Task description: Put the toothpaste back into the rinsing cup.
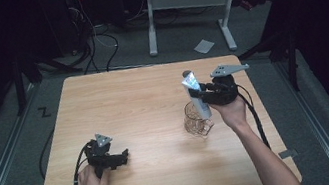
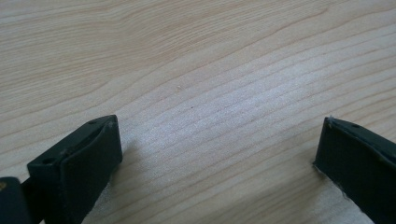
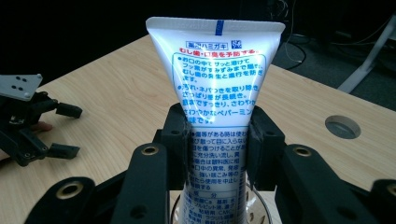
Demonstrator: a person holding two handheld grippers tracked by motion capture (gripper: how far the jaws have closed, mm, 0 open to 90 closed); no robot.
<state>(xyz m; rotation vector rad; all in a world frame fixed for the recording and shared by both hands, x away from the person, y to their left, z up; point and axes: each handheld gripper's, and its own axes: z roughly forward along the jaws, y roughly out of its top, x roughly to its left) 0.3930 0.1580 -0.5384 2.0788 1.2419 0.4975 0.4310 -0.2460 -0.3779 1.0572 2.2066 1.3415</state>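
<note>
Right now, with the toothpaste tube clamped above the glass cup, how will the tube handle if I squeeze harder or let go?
The toothpaste tube looks soft-walled, so a harder squeeze probably dents it. Its glossy skin may slip. Released by the right hand-held gripper, it would likely lean against the glass cup rim.

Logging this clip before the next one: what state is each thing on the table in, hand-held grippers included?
Tube: upright, crimped end up, clamped at mid-body, lower end in the glass cup.
Glass cup: standing upright on the table, holding the tube's lower end.
Right hand-held gripper: shut on the tube.
Left hand-held gripper: open, nothing between its jaws, low over the bare wood.
</note>
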